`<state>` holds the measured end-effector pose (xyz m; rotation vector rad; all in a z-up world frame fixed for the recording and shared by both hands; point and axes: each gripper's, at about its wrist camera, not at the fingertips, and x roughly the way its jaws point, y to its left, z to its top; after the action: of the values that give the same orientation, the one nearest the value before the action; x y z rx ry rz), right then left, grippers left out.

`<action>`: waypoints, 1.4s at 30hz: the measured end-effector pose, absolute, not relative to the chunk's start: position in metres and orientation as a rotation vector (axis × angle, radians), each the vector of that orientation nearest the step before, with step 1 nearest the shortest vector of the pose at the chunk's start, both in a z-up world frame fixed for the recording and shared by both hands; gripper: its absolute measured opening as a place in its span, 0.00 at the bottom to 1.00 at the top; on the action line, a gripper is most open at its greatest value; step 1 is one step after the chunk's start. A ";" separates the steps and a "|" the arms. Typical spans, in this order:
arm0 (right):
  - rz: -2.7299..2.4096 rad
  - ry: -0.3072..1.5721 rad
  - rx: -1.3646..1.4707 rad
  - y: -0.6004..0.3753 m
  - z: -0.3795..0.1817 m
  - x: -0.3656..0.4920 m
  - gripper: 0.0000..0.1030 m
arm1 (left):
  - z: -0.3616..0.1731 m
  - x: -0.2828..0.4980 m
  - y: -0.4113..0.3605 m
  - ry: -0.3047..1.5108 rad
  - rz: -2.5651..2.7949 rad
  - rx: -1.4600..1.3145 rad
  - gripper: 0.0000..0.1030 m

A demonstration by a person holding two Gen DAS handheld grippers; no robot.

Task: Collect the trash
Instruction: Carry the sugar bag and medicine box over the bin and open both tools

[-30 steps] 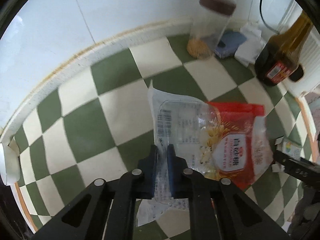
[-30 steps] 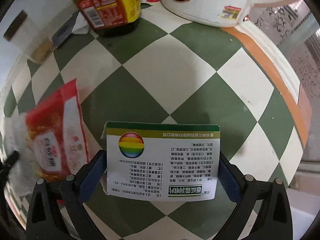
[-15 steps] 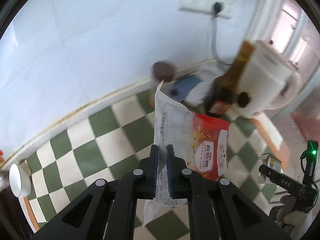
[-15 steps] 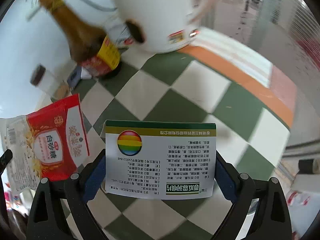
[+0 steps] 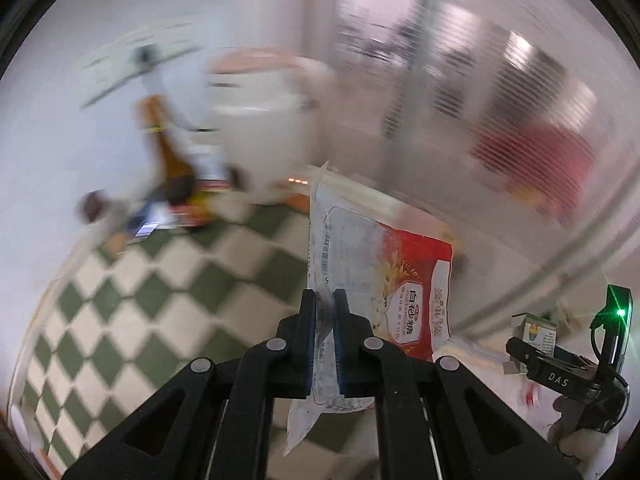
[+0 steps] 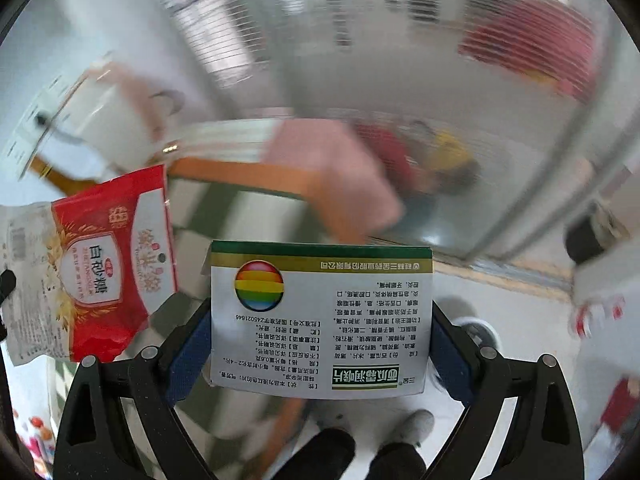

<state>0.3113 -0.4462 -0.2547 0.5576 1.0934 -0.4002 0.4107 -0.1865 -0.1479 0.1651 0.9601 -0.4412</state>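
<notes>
Both fingers grip trash: sugar bag, medicine box.

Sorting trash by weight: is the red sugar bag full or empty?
Looks empty or nearly so: the sugar bag hangs flat and limp from the left gripper, pinched at its clear edge, with no bulge. Inside not visible.

green-and-cream checkered tabletop, blurred brown bottle and white appliance at its far edge
</notes>
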 end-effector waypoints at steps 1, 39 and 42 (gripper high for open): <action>-0.427 1.094 0.572 -0.457 -0.257 0.296 0.94 | -0.153 0.402 -0.209 0.970 -0.481 0.187 0.05; -0.932 1.406 1.065 -0.703 -0.809 -0.038 0.94 | -0.842 0.201 -0.613 1.636 -0.718 0.866 0.19; -0.873 1.389 1.115 -0.701 -0.824 -0.030 0.94 | -0.823 0.212 -0.602 1.627 -0.742 0.800 0.57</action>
<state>-0.0299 -0.7007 -0.8241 1.1151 1.3895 -0.8727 0.2120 -0.6021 -0.8226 0.7996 1.6267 -0.7416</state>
